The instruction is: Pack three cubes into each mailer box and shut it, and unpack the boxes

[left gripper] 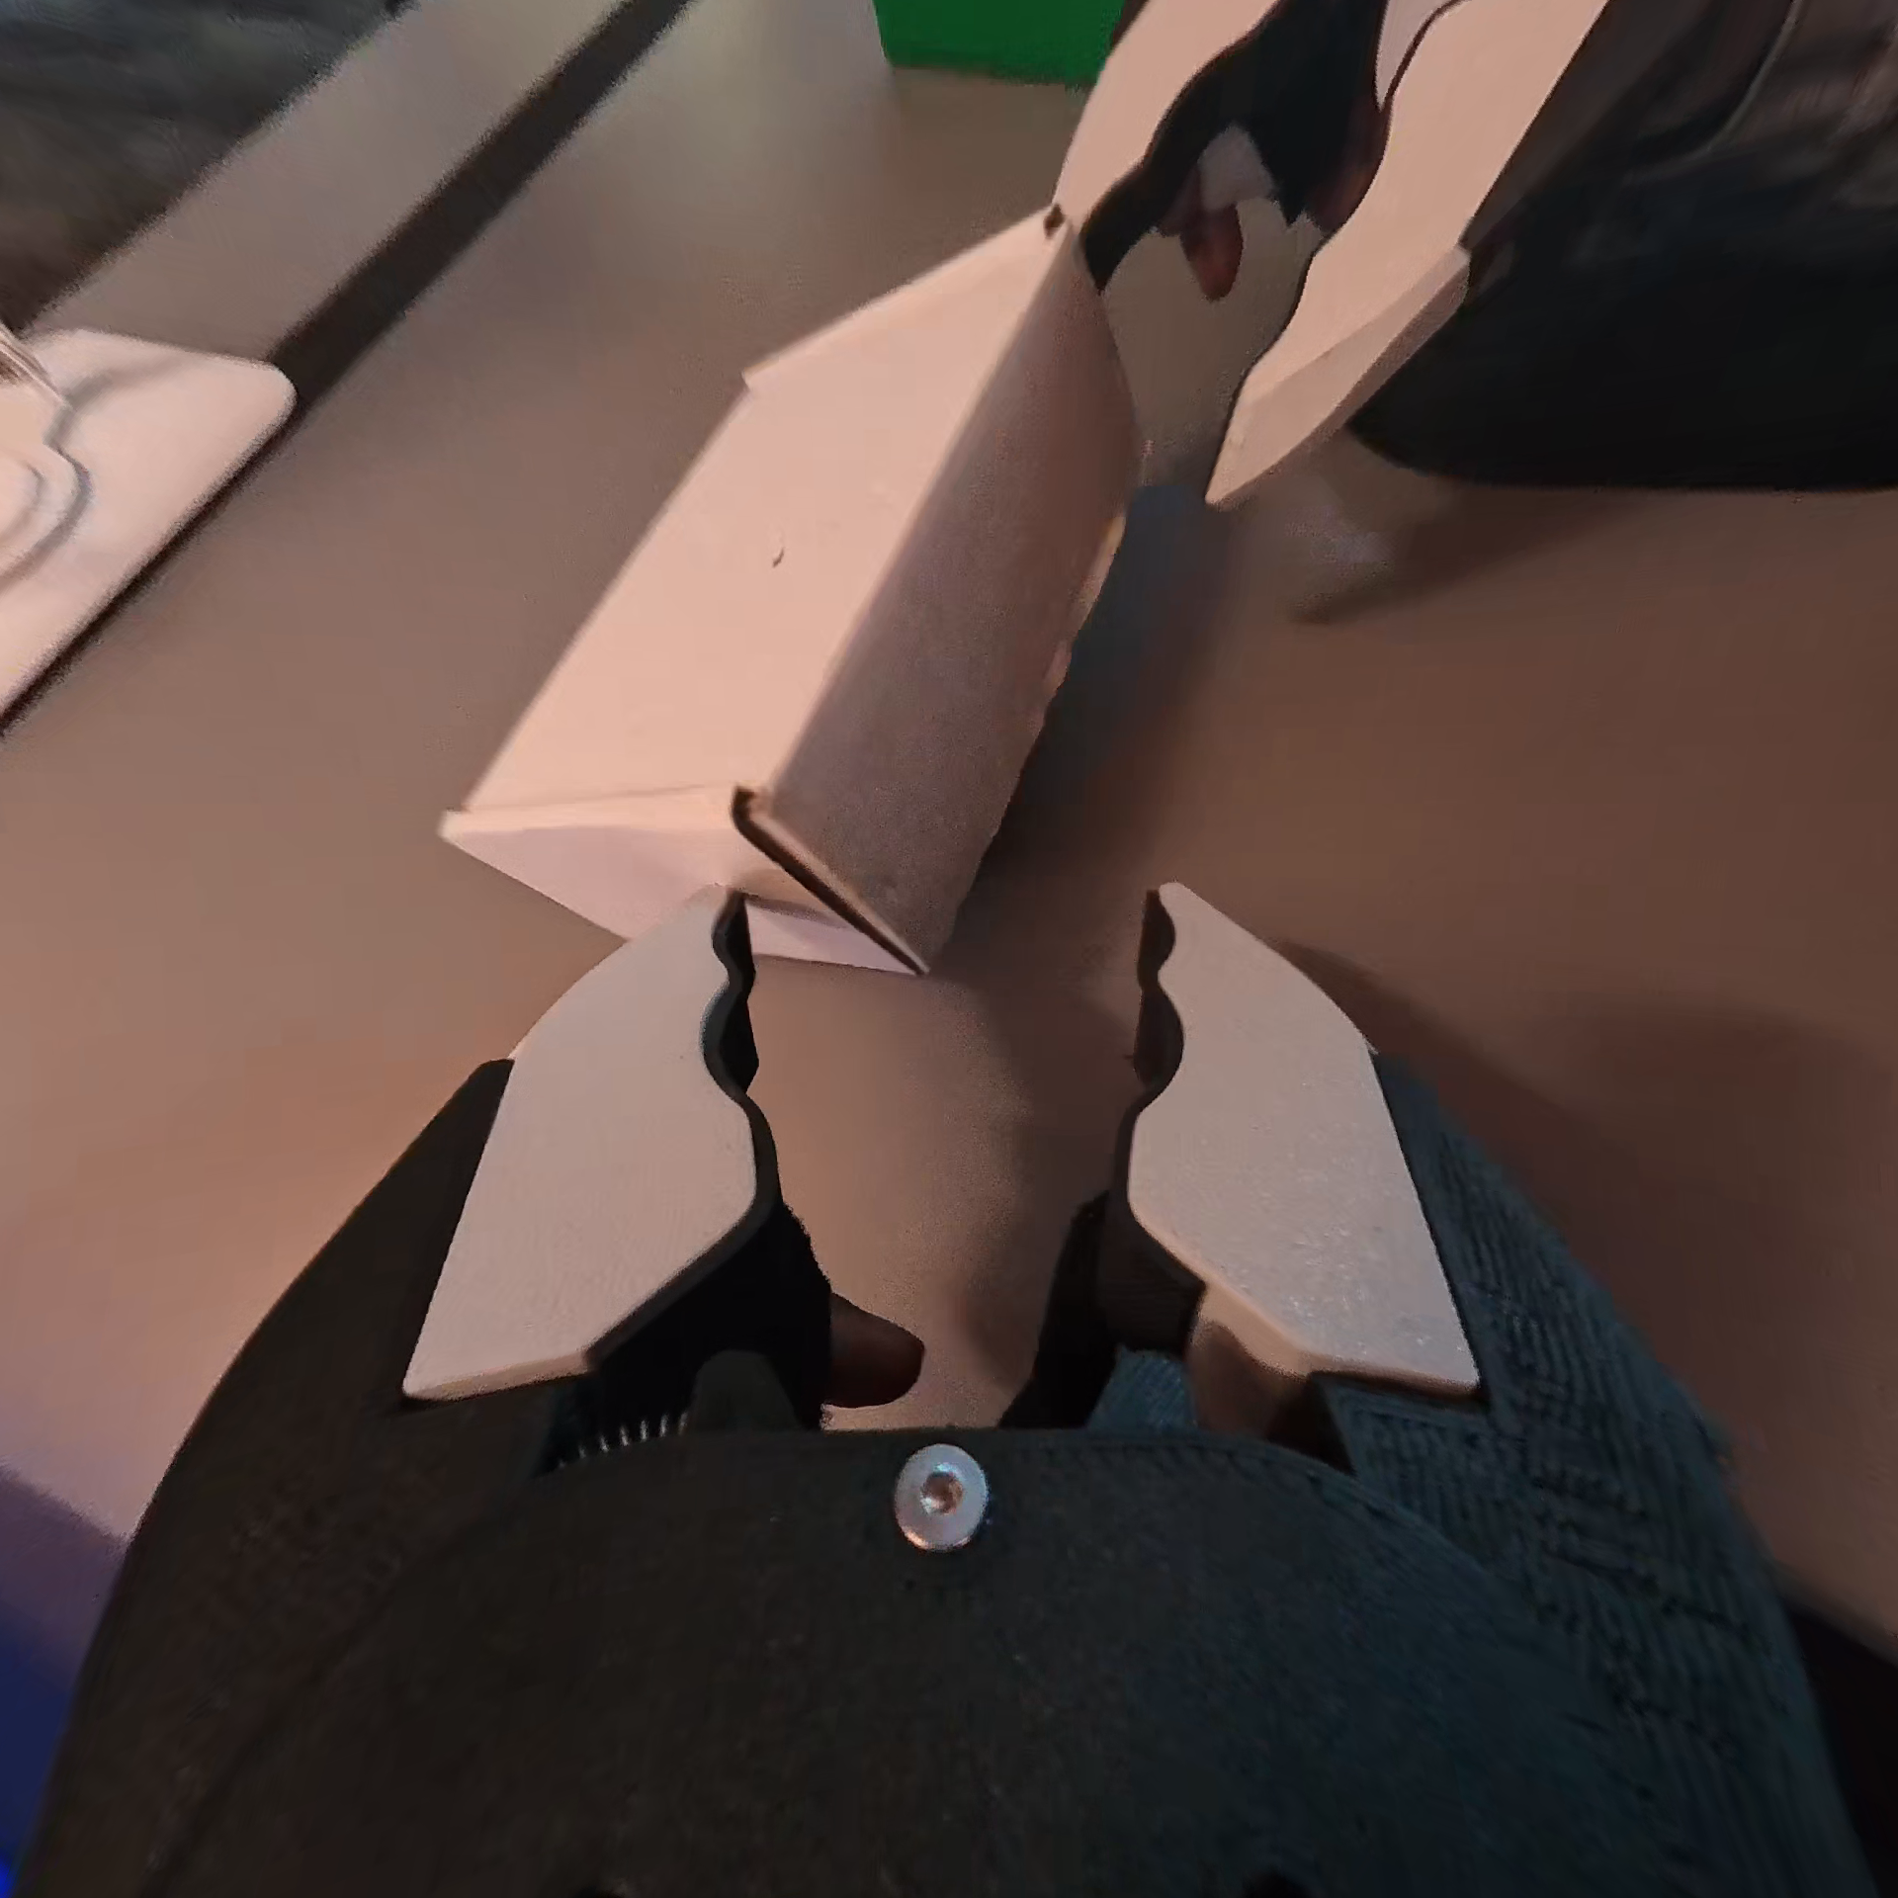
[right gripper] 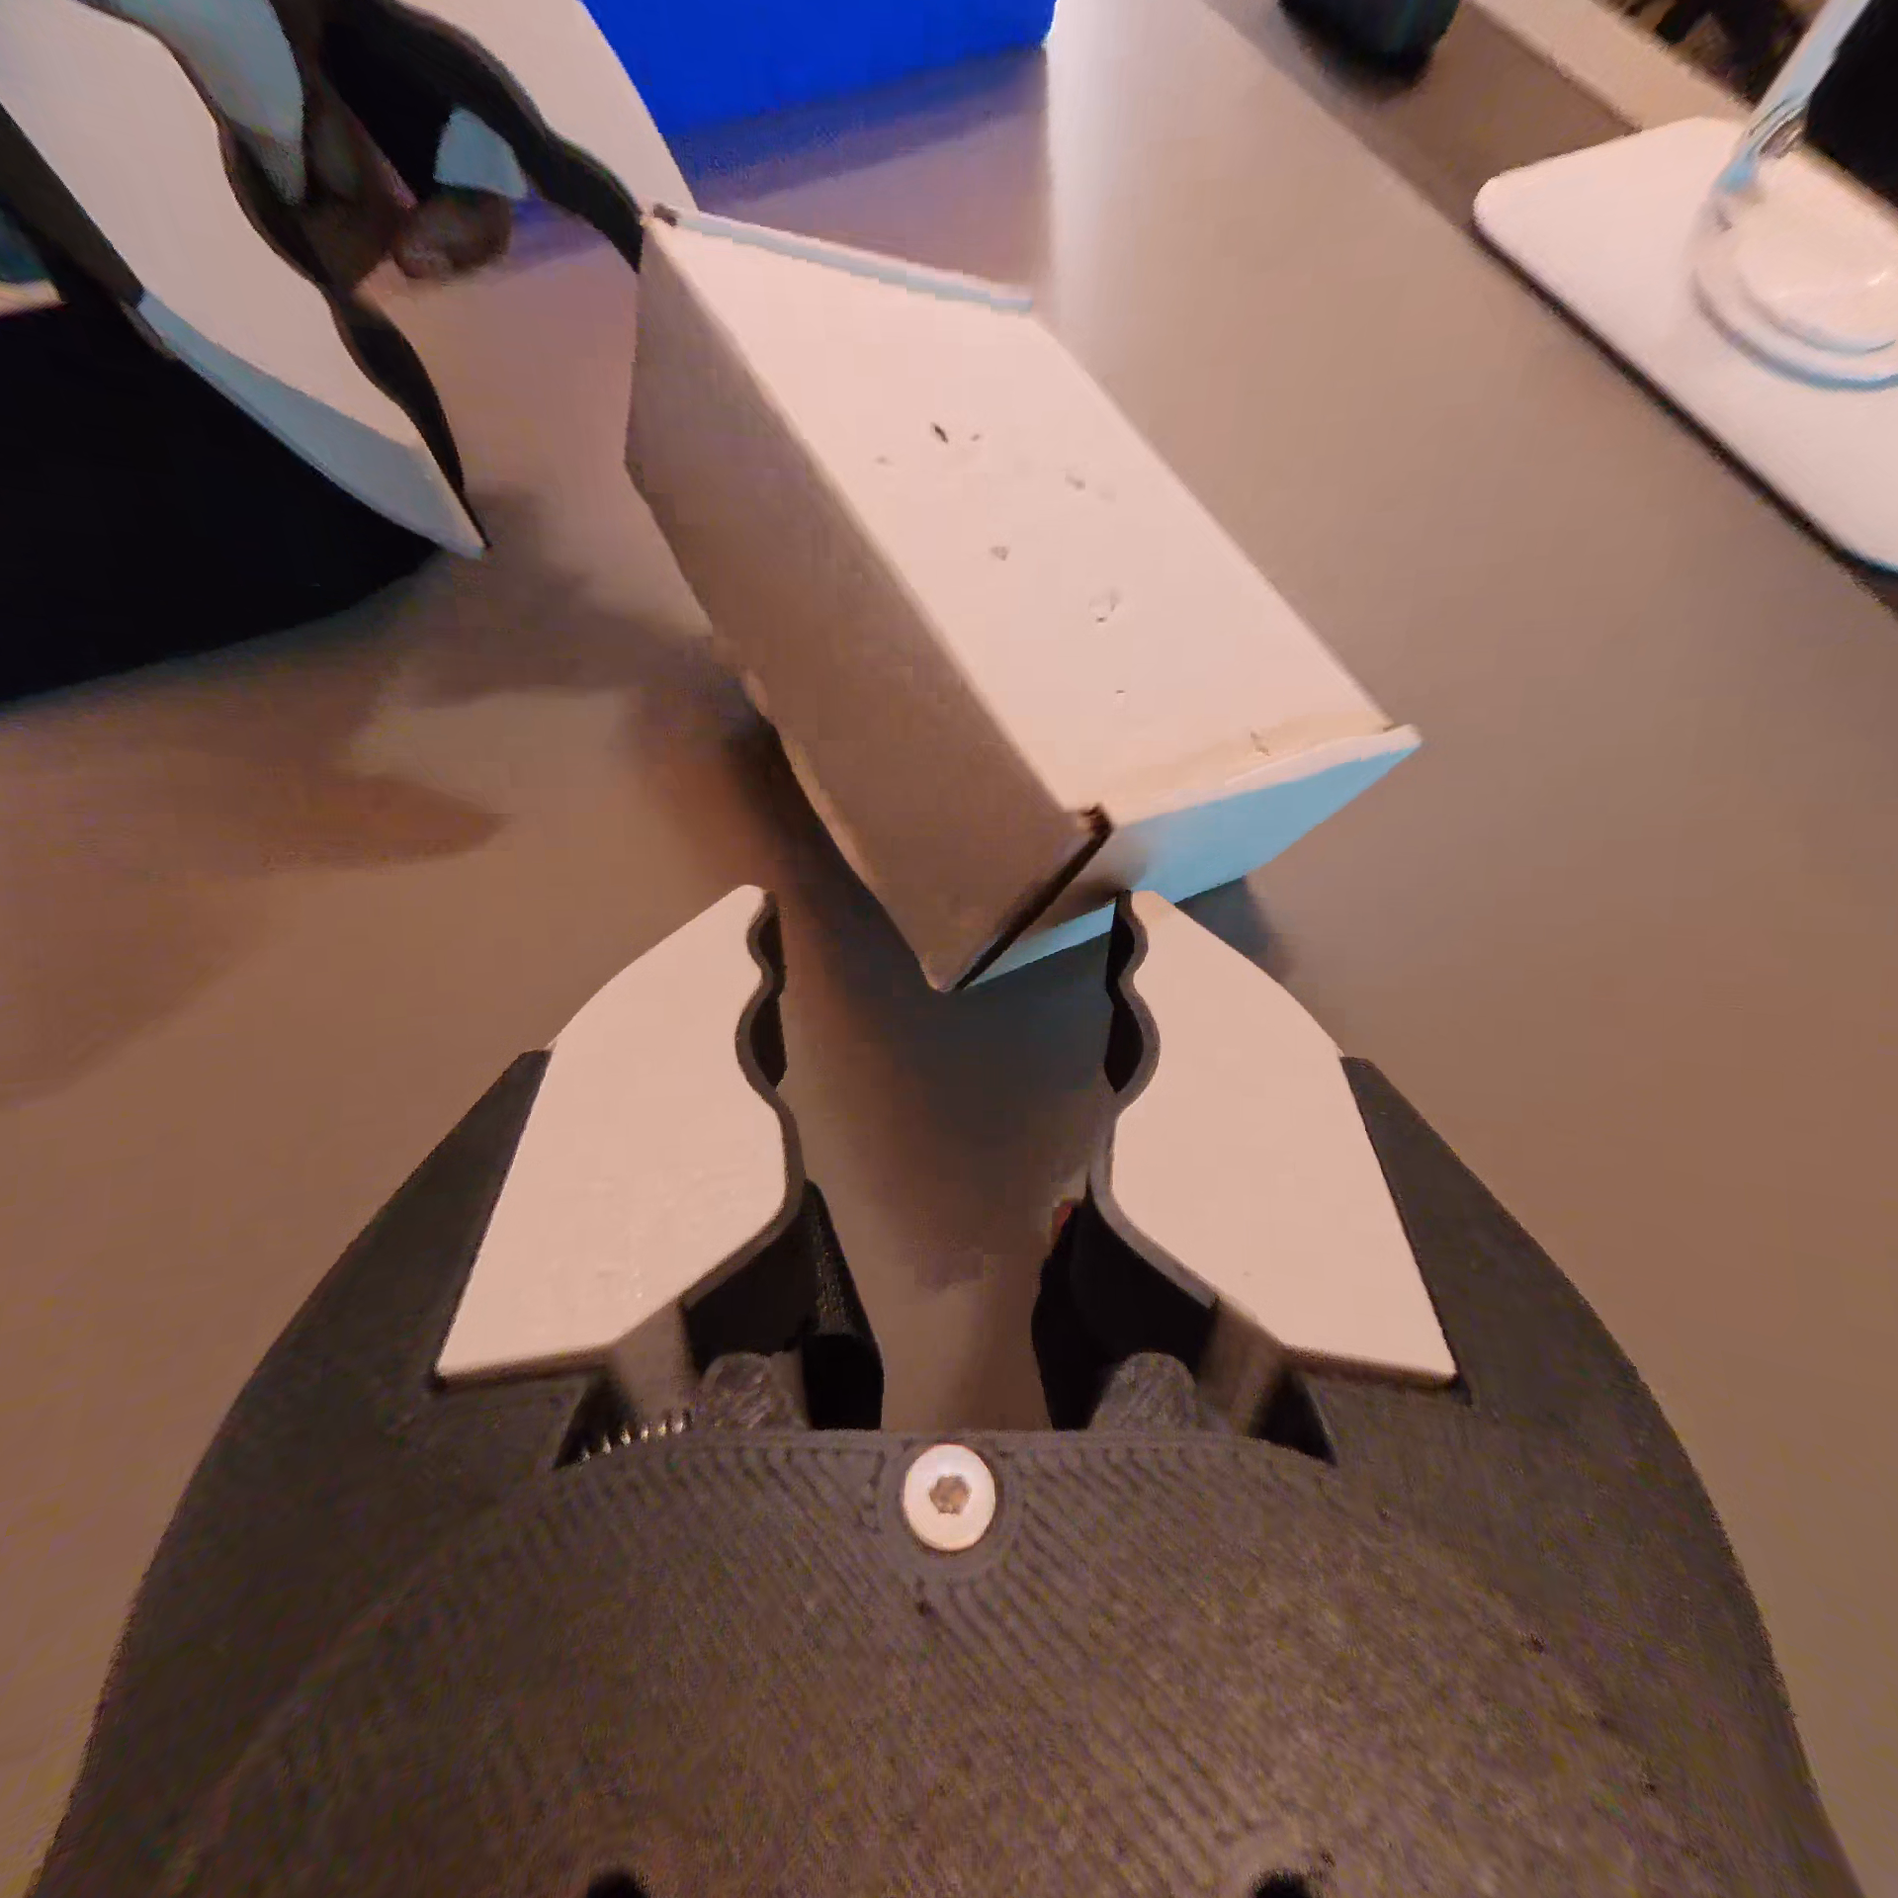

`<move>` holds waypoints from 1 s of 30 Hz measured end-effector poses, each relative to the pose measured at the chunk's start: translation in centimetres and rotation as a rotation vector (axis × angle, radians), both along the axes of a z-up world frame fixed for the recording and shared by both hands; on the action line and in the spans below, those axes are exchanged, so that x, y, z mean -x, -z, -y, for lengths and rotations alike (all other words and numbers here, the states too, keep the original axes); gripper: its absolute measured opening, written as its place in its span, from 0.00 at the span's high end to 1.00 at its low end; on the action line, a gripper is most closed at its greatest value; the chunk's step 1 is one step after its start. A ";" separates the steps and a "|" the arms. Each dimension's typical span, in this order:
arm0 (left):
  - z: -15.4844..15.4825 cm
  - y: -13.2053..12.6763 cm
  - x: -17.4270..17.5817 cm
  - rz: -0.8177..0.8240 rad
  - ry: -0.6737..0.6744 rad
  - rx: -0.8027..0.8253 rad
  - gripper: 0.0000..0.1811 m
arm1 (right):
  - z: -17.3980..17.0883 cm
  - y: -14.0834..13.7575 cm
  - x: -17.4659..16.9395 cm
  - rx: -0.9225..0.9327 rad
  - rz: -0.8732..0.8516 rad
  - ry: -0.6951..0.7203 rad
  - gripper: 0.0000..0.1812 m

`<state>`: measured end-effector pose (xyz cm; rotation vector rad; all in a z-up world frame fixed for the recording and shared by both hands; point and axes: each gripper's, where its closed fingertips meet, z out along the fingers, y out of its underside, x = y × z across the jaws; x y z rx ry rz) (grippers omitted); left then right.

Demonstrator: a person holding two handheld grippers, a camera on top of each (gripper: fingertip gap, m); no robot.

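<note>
A white mailer box (left gripper: pixel 822 616) lies shut on the grey table (left gripper: pixel 1489 822), lengthwise between my two grippers. It looks slightly tilted, with a shadow under one long side. My left gripper (left gripper: pixel 945 904) is open, and the box's near corner reaches between its fingertips. My right gripper (right gripper: pixel 945 904) is open at the opposite end of the box (right gripper: pixel 976 565), with that end's corner between its fingertips. Each gripper also shows in the other's view, open: the right one (left gripper: pixel 1145 359) and the left one (right gripper: pixel 555 395). No cubes are in view.
A green object (left gripper: pixel 986 41) stands at the far edge in the left wrist view, and a blue one (right gripper: pixel 822 51) in the right wrist view. A white flat base with a clear stand (right gripper: pixel 1695 308) sits to one side, next to a dark gap in the table.
</note>
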<state>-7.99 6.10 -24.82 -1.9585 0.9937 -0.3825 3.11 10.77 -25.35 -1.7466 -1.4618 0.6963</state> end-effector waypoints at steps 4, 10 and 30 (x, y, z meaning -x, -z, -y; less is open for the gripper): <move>-1.0 -1.6 0.0 0.008 -0.011 -0.045 0.60 | -0.6 -1.8 0.0 -0.007 -0.047 0.011 0.66; -1.6 -2.0 -0.4 0.031 -0.019 -0.033 0.61 | -1.7 -2.8 0.1 -0.004 -0.066 0.039 0.63; -4.2 -2.9 1.0 0.133 -0.067 -0.271 0.28 | -2.8 -5.1 -0.9 -0.175 -0.112 -0.018 0.56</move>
